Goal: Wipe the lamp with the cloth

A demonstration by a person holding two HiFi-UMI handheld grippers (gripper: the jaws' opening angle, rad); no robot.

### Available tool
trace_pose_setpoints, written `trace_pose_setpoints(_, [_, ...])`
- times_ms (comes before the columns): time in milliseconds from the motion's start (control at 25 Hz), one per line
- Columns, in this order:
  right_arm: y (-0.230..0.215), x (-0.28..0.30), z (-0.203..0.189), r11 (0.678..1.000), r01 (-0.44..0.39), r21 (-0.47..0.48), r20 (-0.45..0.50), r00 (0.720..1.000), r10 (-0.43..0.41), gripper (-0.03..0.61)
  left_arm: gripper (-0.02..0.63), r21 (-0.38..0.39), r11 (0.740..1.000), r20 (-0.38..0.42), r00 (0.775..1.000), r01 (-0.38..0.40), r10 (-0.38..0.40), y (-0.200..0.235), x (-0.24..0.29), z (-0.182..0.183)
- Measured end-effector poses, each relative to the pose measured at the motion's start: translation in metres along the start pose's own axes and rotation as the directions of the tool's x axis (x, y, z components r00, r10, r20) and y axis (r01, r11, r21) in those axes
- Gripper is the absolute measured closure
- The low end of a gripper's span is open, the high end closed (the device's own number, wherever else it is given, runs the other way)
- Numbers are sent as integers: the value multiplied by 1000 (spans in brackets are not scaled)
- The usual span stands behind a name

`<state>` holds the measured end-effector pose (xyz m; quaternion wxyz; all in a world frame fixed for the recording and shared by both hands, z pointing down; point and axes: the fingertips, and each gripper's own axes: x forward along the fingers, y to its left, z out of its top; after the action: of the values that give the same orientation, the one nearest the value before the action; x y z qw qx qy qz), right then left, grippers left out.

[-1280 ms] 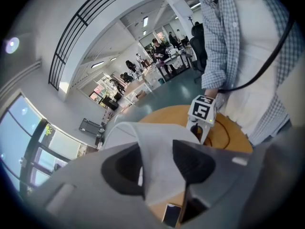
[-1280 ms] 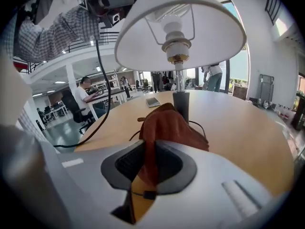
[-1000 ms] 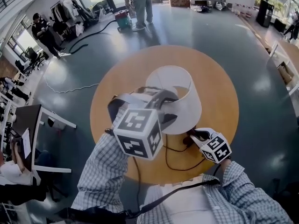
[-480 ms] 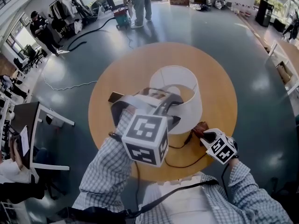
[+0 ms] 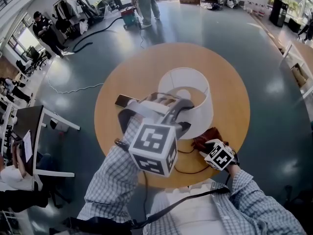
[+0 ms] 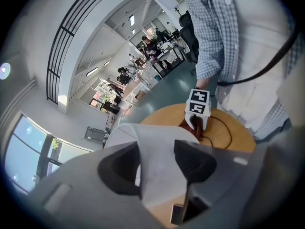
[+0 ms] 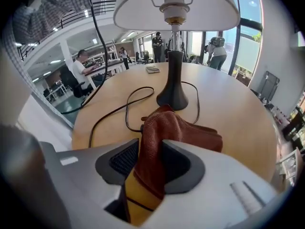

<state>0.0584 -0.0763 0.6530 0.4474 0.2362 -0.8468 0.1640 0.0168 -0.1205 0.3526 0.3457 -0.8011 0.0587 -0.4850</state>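
Right tongs (image 7: pixel 151 152) have just been opening, a fold of the rust-brown terry cloth (image 7: pixel 183 128) slack between them as it slumps on the round wooden table (image 7: pixel 238 109); limp and light, it wants a thick bunched grab. Beyond, the black-stemmed lamp (image 7: pixel 172 80) with its thin white shade (image 5: pixel 199 115) looks tippy and dentable, so brace it low down. Left tongs (image 6: pixel 156 165) gape wide at the shade's side, holding nothing

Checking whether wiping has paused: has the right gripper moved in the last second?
Yes: the right gripper has sunk toward the table, nearer the lamp; its tongs have just been opening, cloth between them.
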Motion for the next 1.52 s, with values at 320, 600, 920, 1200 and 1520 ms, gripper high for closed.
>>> trace_pose_setpoints(320, [8, -22, 19, 993, -57, 101, 138, 990, 42, 254, 307, -136, 987, 160, 982, -83, 105, 7, -10, 13])
trace_pose_setpoints(600, [-36, -82, 41, 949, -27, 314, 385, 917, -101, 287, 310, -403, 886, 327, 867, -230, 375, 32, -62, 13])
trace_pose_setpoints(920, [-94, -160, 40, 869, 197, 454, 477, 770, -424, 542, 594, -662, 692, 255, 781, -288, 570, 11, -106, -66])
trace_pose_setpoints(1200, [-64, -151, 49, 893, 147, 425, 504, 781, -368, 577, 608, -841, 512, 195, 784, -176, 590, -57, -66, -94])
trace_pose_setpoints(1520, [-10, -104, 67, 937, 20, 347, 508, 836, -206, 575, 609, -888, 459, 260, 846, 21, 465, -126, 31, -66])
